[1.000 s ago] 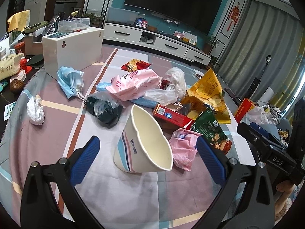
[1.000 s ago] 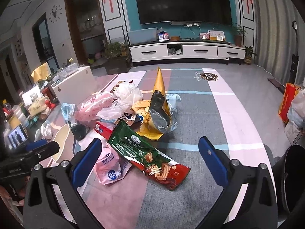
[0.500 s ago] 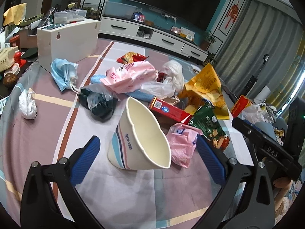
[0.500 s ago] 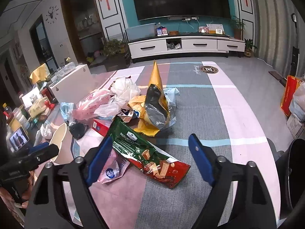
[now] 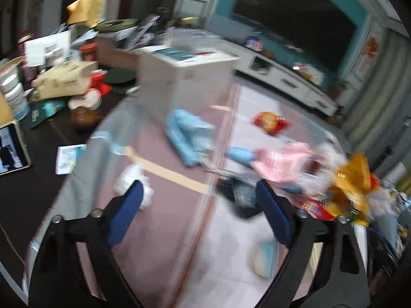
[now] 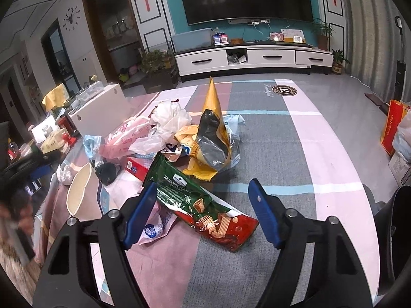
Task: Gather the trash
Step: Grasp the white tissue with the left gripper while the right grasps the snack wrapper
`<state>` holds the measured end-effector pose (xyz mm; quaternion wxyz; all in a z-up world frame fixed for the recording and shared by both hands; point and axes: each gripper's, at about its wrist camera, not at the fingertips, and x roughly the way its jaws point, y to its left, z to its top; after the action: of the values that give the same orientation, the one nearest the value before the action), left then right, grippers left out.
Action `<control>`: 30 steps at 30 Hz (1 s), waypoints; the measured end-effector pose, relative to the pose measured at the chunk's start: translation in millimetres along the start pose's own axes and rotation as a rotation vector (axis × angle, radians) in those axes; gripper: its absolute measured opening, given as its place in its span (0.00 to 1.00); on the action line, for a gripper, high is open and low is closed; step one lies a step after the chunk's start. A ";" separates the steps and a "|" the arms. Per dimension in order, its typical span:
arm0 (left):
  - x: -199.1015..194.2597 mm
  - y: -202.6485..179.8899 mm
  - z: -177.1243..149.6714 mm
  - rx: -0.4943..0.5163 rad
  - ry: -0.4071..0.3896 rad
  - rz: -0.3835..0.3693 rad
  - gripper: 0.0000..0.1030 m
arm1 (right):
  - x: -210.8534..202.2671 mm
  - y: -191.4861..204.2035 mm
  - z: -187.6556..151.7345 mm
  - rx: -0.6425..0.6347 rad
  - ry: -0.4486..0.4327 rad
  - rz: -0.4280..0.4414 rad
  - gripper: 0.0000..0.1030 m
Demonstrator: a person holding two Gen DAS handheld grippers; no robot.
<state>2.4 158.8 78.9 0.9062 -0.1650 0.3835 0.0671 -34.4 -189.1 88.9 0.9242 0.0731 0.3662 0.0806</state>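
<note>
Blue-padded right gripper (image 6: pixel 203 211): jaws have just been narrowing, nothing pressed between them. Green-and-red wafer wrapper (image 6: pixel 203 200) lies flat on the striped mat (image 6: pixel 269 159) directly ahead, its red end between the fingers, no pad contact seen. Pink packet (image 6: pixel 154 228) sits by the left finger; cream paper cup (image 6: pixel 79 192) on its side further left; yellow chip bag (image 6: pixel 213 128) stands beyond.

Left gripper (image 5: pixel 200 213): view blurred, jaws closing partway, gap empty. White crumpled tissue (image 5: pixel 133 182) just past its left fingertip; black bag (image 5: pixel 241 197) near the right one.
</note>
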 end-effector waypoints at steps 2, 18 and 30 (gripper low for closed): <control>13.5 13.4 4.6 -0.018 0.012 0.050 0.79 | 0.4 0.1 0.1 -0.001 0.002 -0.003 0.72; 68.9 48.4 6.6 -0.039 0.104 0.180 0.53 | 4.6 4.6 -2.1 -0.010 0.011 -0.018 0.72; 68.1 57.4 3.4 -0.092 0.074 0.241 0.23 | 20.1 -7.7 -6.6 0.004 0.077 -0.050 0.72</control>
<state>37.9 213.4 18.0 0.8681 -0.1616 0.4304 0.1870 -23.7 -192.0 69.3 0.9109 0.0624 0.4034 0.0594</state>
